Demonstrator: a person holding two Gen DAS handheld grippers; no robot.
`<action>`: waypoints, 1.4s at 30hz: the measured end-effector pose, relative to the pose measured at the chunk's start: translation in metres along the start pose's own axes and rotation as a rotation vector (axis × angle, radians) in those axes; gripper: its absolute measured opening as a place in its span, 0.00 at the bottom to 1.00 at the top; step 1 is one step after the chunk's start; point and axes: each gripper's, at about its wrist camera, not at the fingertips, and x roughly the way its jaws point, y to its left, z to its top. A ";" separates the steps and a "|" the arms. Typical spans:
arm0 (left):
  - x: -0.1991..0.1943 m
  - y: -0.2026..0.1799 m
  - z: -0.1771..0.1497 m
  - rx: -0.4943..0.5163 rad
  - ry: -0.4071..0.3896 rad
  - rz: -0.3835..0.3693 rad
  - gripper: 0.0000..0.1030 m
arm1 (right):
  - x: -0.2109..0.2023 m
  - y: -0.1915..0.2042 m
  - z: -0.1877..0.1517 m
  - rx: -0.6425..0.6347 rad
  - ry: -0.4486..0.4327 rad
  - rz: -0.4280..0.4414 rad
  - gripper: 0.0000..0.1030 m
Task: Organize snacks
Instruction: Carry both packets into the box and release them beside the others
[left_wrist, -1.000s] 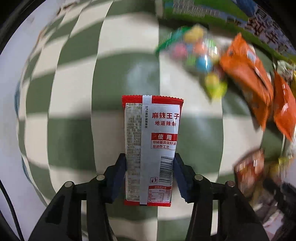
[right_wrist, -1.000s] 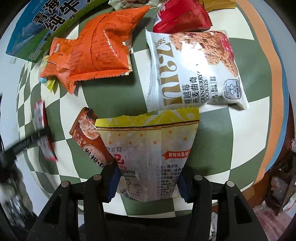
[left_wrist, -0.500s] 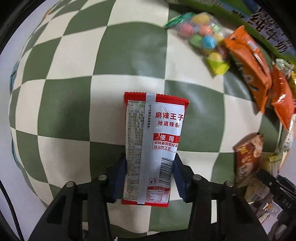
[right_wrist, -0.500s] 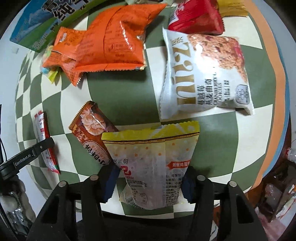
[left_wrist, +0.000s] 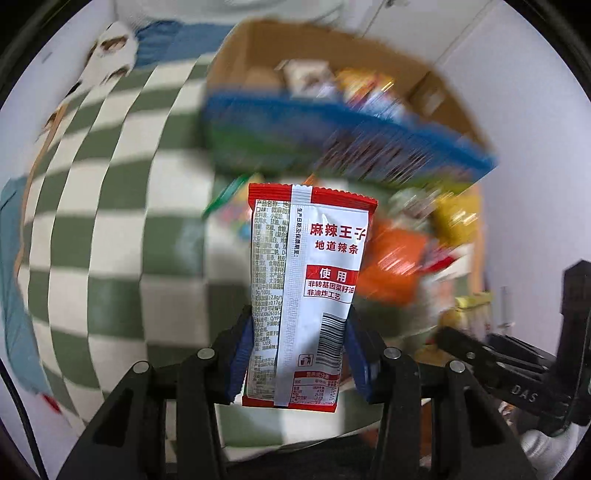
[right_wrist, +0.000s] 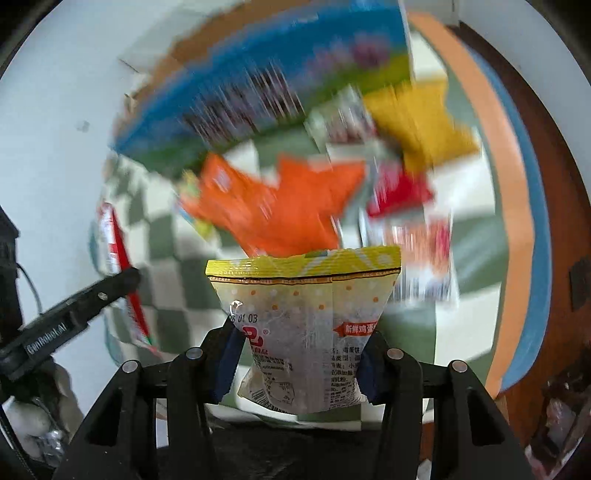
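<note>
My left gripper (left_wrist: 297, 354) is shut on a red and white spicy-strip packet (left_wrist: 306, 280), held upright above the checked cloth (left_wrist: 103, 206). My right gripper (right_wrist: 299, 363) is shut on a yellow-topped clear snack bag (right_wrist: 306, 325), also lifted. The right gripper shows at the right of the left wrist view (left_wrist: 517, 369). The left gripper (right_wrist: 74, 306) with its red packet (right_wrist: 118, 266) shows at the left of the right wrist view. Orange packets (right_wrist: 280, 206), a red packet (right_wrist: 402, 192) and a yellow packet (right_wrist: 417, 125) lie blurred on the cloth.
A blue and green carton (left_wrist: 332, 144) lies at the far side of the cloth, also in the right wrist view (right_wrist: 258, 88). Behind it stands an open cardboard box (left_wrist: 251, 55) holding several snacks. The table's orange and blue cloth border (right_wrist: 517, 184) runs along the right.
Both grippers have lifted and tilted up with their packets. The view now reaches the carton and the cardboard box behind it, and the background is motion-blurred.
</note>
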 end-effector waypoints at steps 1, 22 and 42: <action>-0.006 -0.006 0.016 0.009 -0.018 -0.013 0.42 | -0.013 0.005 0.015 -0.010 -0.023 0.014 0.53; 0.095 -0.004 0.299 0.004 0.049 0.204 0.42 | 0.017 0.031 0.338 -0.239 0.061 -0.294 0.54; 0.150 0.022 0.339 -0.030 0.146 0.202 0.88 | 0.084 0.002 0.360 -0.166 0.096 -0.312 0.94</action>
